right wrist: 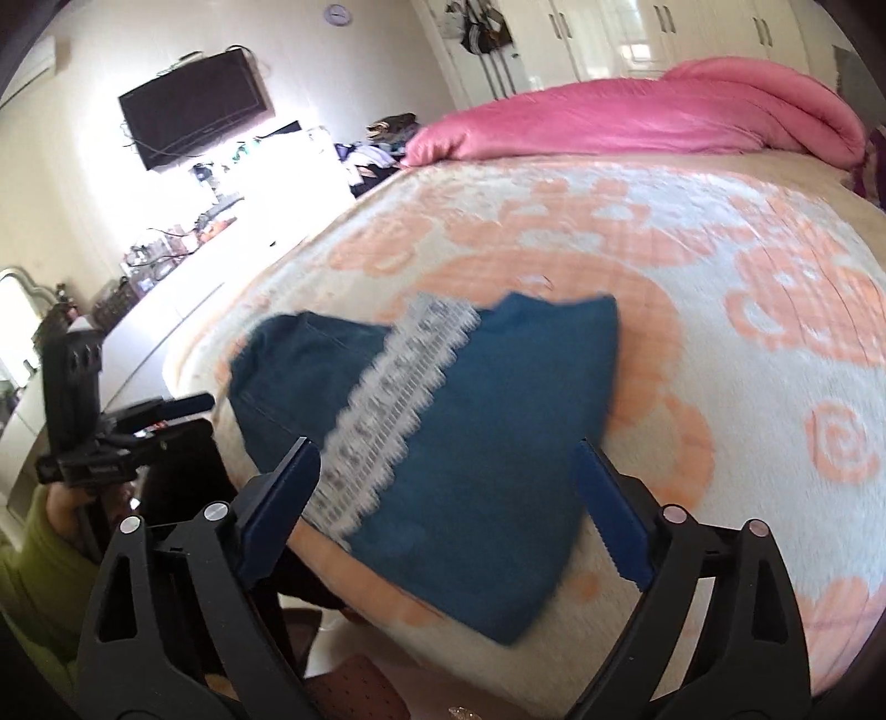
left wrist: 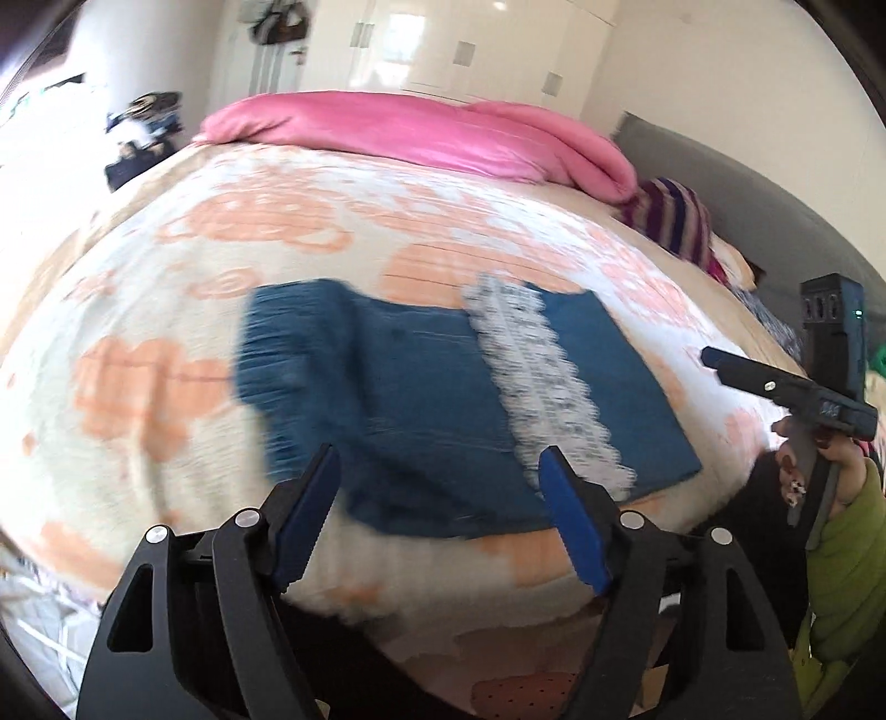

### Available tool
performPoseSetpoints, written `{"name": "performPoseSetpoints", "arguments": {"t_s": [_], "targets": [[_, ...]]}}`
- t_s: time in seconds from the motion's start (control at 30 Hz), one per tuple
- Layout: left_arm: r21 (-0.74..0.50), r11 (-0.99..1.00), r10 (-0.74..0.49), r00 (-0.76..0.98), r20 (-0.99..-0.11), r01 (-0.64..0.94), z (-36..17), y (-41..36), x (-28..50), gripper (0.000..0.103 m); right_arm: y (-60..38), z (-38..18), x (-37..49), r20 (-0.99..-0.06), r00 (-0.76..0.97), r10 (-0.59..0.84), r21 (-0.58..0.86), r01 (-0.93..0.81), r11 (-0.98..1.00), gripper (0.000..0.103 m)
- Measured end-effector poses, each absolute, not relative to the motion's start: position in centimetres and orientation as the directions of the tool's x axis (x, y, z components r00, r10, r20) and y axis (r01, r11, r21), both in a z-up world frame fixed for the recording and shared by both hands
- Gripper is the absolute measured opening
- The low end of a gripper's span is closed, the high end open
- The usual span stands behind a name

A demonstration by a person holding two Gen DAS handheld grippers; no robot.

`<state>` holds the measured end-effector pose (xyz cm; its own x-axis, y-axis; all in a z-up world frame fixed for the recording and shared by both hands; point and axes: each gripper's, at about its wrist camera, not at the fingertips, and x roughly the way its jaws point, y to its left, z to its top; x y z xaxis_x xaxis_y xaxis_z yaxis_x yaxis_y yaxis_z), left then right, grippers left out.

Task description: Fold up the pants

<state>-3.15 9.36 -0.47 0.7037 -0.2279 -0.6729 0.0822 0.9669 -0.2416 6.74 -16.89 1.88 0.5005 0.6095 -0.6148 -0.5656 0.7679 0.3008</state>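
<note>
- While both views are smeared by motion blur, the pants (left wrist: 421, 399) read clearly as one folded bundle of teal-blue denim, roughly rectangular, lying flat on the bed near its front edge.
- One band of white lace (left wrist: 545, 382) with scalloped edges and a grey pattern runs across the folded denim from the far side to the near side; seam stitching shows on the left part in the right wrist view.
- Under the pants lies one plush blanket (left wrist: 166, 288), cream with peach floral and swirl shapes, soft and slightly fuzzy in texture.
- At the far end of the bed sits one glossy pink duvet (left wrist: 421, 133), bunched into a long rounded roll.
- Beside it is one striped knitted cushion (left wrist: 673, 219) in purple, white and beige.
- Two tongs are in sight, each with black angular arms, silver rivets and blue serrated pads.
- Spread wide, the left gripper (left wrist: 440, 459) hovers just above the near edge of the pants with nothing between its pads.
- Equally parted, the right gripper (right wrist: 446, 451) frames the denim and lace in its view but pinches nothing.
- In the left wrist view the right tool appears at the right edge, held by a hand (left wrist: 819, 471) in a green sleeve (left wrist: 853, 559).
- One dark flat television (right wrist: 194, 113) hangs on the wall, and glossy white wardrobe doors (left wrist: 465, 50) stand behind the bed.
</note>
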Motion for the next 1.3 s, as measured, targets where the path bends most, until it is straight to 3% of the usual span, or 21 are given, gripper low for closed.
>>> {"name": "performPoseSetpoints", "arguments": {"t_s": [0.13,0.27,0.7,1.2,1.3], "targets": [[-0.264,0.964,-0.196,0.715,-0.671,0.017,-0.6,11.5,-3.8,0.082,-14.4,3.8,7.8,-0.596,0.491,0.635,0.289,-0.606,0.741,0.091],[-0.285,0.959,-0.186,0.722,-0.667,-0.016,-0.9,12.5,-4.0,0.085,-11.2,5.2,9.4,-0.595,0.451,0.665,0.293,-0.648,0.702,0.093],[-0.363,0.932,-0.272,0.677,-0.684,0.009,-3.4,11.5,-2.7,0.085,2.2,5.3,12.9,-0.726,0.268,0.633,0.166,-0.825,0.540,0.094],[-0.563,0.827,-0.421,0.659,-0.623,-0.004,-5.9,12.8,-0.7,0.083,12.7,-0.3,16.2,-0.857,0.041,0.514,0.221,-0.871,0.438,0.094],[-0.597,0.802,-0.455,0.656,-0.602,0.008,-6.2,12.9,-0.2,0.080,13.7,-1.6,16.6,-0.879,0.005,0.476,0.227,-0.874,0.429,0.078]]}}
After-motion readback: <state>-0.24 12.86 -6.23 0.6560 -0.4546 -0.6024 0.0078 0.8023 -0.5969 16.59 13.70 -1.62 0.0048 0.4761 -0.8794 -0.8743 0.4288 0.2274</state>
